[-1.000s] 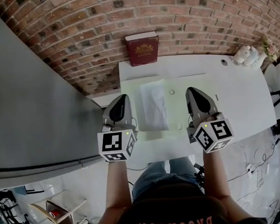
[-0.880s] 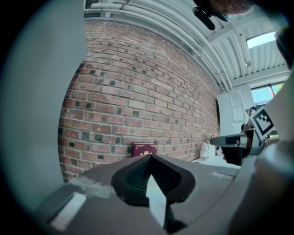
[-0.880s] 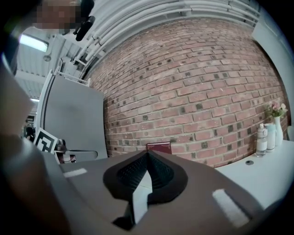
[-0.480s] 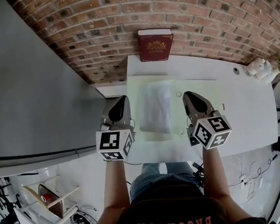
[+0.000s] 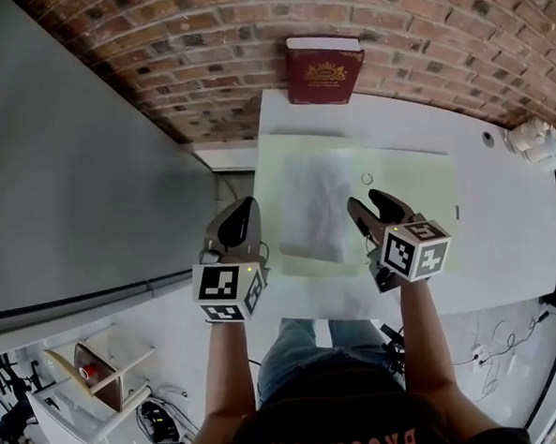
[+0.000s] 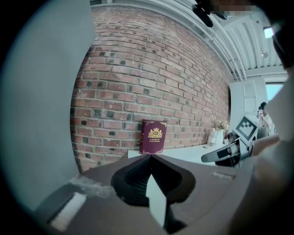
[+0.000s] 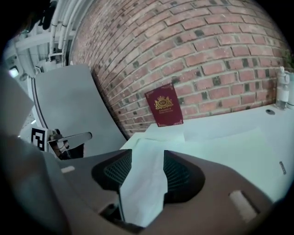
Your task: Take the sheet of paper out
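White sheet of paper lay ungripped between your right gripper's jaws, just then opening wide; your left gripper was closed, empty. A shallow bite could crumple it.

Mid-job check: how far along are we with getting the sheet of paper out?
Done: nothing yet; the white sheet lies flat on the pale green mat. In hand: the right gripper hangs at the sheet's right edge; its jaws have just been opening and stand apart, nothing pinched. The left gripper is shut and empty, left of the mat. Left: grip the sheet and draw it out.
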The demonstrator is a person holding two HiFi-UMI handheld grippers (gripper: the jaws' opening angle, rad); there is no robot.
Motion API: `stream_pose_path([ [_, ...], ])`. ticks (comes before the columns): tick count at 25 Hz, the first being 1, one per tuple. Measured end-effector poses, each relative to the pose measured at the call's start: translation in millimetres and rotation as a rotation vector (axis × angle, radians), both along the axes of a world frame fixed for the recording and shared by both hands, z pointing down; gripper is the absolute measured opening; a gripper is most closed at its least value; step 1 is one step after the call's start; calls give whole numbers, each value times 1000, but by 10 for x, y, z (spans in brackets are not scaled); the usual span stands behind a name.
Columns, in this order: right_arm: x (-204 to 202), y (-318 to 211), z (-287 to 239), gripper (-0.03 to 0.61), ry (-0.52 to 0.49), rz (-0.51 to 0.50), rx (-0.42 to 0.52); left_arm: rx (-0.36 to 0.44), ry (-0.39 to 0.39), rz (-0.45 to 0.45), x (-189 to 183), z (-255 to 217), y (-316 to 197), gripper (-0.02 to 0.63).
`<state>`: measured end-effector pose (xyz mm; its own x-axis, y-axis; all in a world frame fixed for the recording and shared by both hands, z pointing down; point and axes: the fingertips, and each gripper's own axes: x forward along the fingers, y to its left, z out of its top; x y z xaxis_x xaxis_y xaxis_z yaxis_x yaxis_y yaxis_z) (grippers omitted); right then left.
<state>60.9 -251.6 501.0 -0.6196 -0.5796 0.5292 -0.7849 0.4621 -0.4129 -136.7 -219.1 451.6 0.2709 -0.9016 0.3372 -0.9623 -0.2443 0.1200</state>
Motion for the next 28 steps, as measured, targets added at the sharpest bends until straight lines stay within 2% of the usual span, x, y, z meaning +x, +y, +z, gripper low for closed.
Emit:
stream_pose_path([
  [5,-80,57,508,212,12,-39,-146,-56,-5,-37,-114,238,40,0],
  [11,-157,67,900,212,10,-72,-266,-83,-2,-68,-188,345,46,1],
  [16,-189,36,1115,212,-1,-59,-357,-105,-25,-66,-170,436,28,0],
  [22,-302,66,1185,212,-92,-71,-470,-122,-30,-90,-225,490,11,0],
  [25,-290,67,1209,172,-82,-69,-481,-118,-27,-105,-275,475,-21,0],
  [28,-273,93,1285,84,-68,-60,-518,-118,-24,-117,-309,481,-54,0],
])
